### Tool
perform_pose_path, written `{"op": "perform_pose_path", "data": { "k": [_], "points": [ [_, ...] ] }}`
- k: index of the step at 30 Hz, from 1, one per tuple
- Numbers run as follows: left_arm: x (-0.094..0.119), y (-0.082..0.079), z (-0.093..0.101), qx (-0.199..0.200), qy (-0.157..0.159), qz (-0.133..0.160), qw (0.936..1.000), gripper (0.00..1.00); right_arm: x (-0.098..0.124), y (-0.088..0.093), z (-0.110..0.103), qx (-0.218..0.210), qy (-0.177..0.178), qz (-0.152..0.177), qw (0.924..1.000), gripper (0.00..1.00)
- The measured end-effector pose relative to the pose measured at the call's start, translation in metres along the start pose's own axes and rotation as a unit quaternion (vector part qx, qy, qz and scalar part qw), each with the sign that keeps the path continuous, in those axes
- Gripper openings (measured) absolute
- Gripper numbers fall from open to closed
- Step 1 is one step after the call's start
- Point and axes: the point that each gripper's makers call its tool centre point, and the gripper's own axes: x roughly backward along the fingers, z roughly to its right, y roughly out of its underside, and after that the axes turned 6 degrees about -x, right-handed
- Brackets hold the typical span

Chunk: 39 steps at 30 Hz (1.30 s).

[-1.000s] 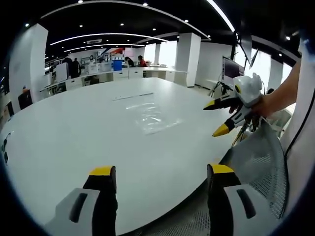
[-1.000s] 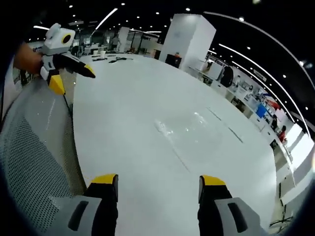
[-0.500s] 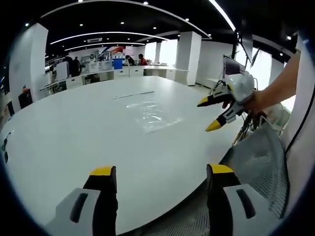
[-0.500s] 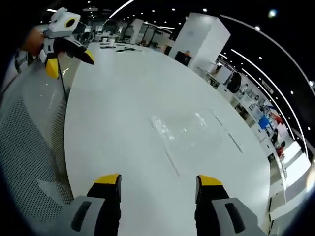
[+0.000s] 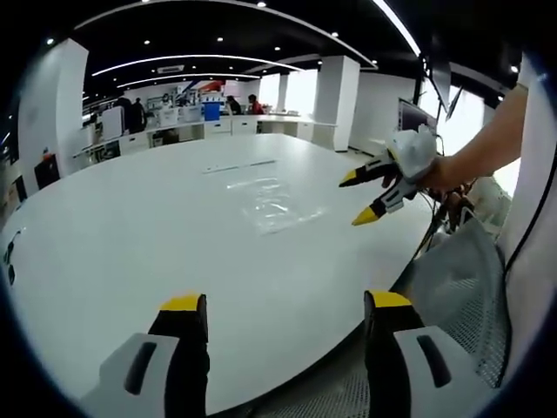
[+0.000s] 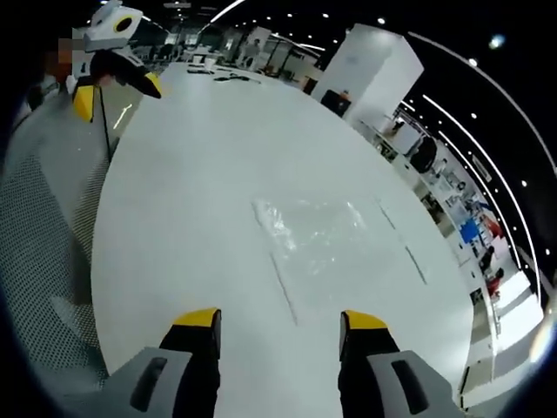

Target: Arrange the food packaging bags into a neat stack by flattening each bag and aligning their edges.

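Note:
Clear plastic food bags [image 5: 271,202] lie crumpled on the big white table [image 5: 130,235], out past the middle in the left gripper view. In the right gripper view the same clear bags [image 6: 313,231] lie ahead of the jaws. My left gripper [image 5: 283,305] stands open over the table's near edge with nothing between its yellow-tipped fingers; it appears far left in the other view as the left gripper [image 6: 113,83]. My right gripper [image 6: 277,320] is open and empty above the table, and the right gripper [image 5: 364,196] reaches in from the right, held by a hand.
A grey mesh chair back [image 5: 461,296] stands at the table's near right edge, seen again as the mesh chair [image 6: 43,226]. Thin clear strips [image 5: 239,165] lie beyond the bags. White pillars [image 5: 335,100], desks and people stand far off.
The right gripper has moved forward over the table toward the bags, which now sit closer in its view. The left gripper has barely moved. Both stay open.

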Motion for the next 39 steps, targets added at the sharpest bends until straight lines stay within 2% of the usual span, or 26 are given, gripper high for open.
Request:
{"op": "perform_pose_path", "data": {
  "k": [9,13,25,34,39],
  "points": [
    [0.001,-0.005,0.004,0.004,-0.002,-0.004,1.0000,0.71,-0.010,0.000,0.009,0.021,-0.005,-0.005,0.9997,0.49],
    [0.001,-0.004,0.004,0.004,-0.002,-0.009,1.0000,0.71,-0.014,0.002,0.014,0.029,-0.005,-0.009,0.9995,0.44],
    [0.001,-0.005,0.005,0.007,-0.005,-0.013,0.9999,0.72,-0.027,0.007,0.023,0.054,-0.009,-0.021,0.9983,0.40],
    [0.001,-0.003,0.003,0.009,-0.008,-0.016,0.9998,0.71,-0.037,0.012,0.027,0.072,-0.013,-0.030,0.9969,0.33],
    [0.000,-0.002,0.002,0.010,-0.009,-0.018,0.9998,0.71,-0.041,0.011,0.027,0.087,-0.017,-0.029,0.9956,0.25]
  ]
}}
